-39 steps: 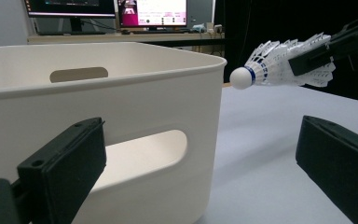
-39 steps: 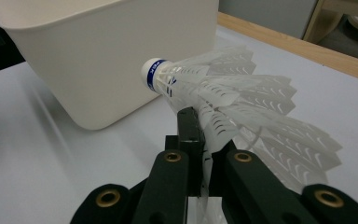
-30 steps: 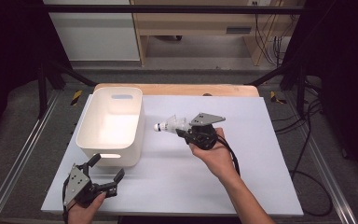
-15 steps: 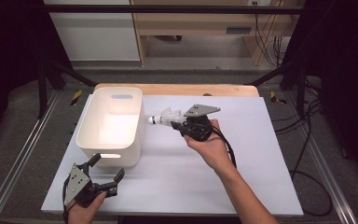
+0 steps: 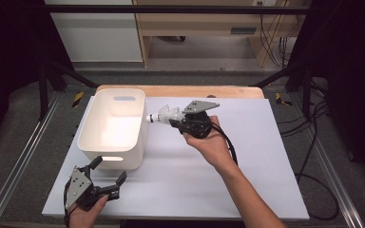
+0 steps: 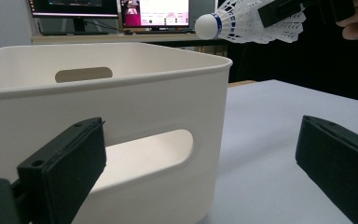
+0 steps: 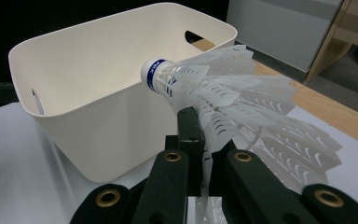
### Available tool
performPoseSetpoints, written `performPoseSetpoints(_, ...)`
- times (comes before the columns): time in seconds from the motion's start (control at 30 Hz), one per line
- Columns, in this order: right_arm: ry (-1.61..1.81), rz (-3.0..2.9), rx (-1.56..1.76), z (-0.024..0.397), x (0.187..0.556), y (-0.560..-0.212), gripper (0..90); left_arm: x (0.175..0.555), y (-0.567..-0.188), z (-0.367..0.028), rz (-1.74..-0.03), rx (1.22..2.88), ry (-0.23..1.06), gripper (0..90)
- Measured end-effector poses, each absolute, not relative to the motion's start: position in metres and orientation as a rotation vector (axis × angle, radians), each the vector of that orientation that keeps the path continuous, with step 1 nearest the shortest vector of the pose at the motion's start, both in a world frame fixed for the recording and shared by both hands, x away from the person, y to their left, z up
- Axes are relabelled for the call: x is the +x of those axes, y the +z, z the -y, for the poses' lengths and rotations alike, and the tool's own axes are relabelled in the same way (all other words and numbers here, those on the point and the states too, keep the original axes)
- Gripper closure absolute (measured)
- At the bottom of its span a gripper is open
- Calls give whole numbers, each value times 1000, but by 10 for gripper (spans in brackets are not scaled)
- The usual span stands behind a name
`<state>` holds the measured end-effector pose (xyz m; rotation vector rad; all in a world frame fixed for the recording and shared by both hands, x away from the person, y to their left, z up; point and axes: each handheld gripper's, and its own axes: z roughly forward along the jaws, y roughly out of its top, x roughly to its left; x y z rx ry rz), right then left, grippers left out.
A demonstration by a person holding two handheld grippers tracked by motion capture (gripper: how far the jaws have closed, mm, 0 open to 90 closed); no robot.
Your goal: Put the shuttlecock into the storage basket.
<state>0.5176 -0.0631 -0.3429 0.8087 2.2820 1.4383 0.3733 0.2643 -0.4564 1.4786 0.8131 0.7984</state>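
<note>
Shuttlecock point(image 5: 164, 116) clamped by its feather skirt in the closed right gripper point(image 5: 177, 121), held off the table point(image 5: 266, 156), cork tip now at the right rim of the white bin point(image 5: 111, 128); a second ago it hung lower and further right, clear of the rim. Left gripper point(image 5: 108, 175) unchanged: jaws apart, empty, on the table by the bin's near wall.
</note>
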Motion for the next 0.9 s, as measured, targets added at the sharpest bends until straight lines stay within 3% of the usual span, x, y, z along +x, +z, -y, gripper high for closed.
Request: performPoseSetpoints(0.9, 1417, -2298, 728, 32, 532, -313, 893, 373, -456, -265, -810, 1477, 799, 17)
